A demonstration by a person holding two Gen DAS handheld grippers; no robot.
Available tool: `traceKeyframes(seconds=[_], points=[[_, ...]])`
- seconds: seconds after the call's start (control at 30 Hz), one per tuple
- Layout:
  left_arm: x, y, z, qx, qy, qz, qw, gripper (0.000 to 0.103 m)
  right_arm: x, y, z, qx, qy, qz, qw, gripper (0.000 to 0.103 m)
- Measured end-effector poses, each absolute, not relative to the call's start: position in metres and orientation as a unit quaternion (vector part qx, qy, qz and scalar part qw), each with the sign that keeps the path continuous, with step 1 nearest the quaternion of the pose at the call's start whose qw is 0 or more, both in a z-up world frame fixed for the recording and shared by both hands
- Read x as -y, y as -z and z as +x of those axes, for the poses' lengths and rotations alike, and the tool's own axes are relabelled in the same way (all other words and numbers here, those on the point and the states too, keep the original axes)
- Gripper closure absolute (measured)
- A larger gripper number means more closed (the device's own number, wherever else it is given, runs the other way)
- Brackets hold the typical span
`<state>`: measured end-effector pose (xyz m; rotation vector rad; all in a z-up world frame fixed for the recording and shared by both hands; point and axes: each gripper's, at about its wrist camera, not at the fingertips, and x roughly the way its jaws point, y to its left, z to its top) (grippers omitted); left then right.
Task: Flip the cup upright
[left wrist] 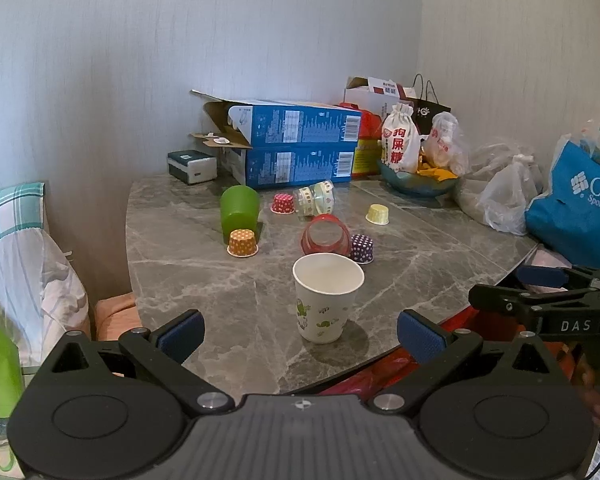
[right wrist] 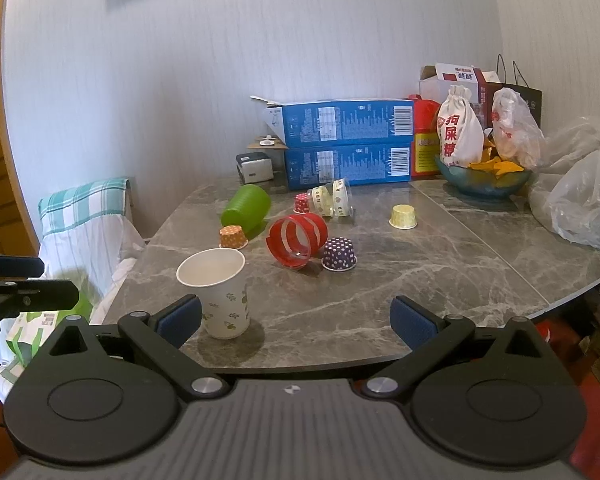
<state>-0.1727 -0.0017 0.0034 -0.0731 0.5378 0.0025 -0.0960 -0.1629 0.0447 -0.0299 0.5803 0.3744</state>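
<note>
The paper cup (left wrist: pixel 327 297) stood upright near the desk's (left wrist: pixel 204 264) front edge. Both the left hand-held gripper (left wrist: pixel 300 332) and right hand-held gripper (right wrist: pixel 296 320) hung level, spread wide, holding nothing.

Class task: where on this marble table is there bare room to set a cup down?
Bare marble lies right of the paper cup, between the purple dotted cup and the table's near edge. It is crowded around the red cup and green cup.
</note>
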Motion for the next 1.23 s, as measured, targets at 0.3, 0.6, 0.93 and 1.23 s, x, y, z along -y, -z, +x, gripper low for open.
traceKeyframes(seconds=[0.3, 0.6, 0.93, 1.23], points=[[0.002, -0.002, -0.171, -0.266, 0.003, -0.038, 0.963, 0.000, 0.164, -0.043, -0.096, -0.288, -0.185, -0.017, 0.939, 0.002], [0.001, -0.001, -0.169, -0.266, 0.003, -0.037, 0.963, 0.000, 0.164, -0.041, -0.090, -0.294, -0.182, -0.020, 0.938, 0.002], [-0.002, 0.001, -0.156, -0.257, 0.008, -0.043, 0.965, 0.000, 0.161, -0.038, -0.082, -0.301, -0.184, -0.020, 0.936, 0.002], [-0.007, 0.003, -0.140, -0.248, -0.001, -0.041, 0.968, 0.000, 0.158, -0.031, -0.069, -0.310, -0.186, -0.018, 0.932, 0.002]])
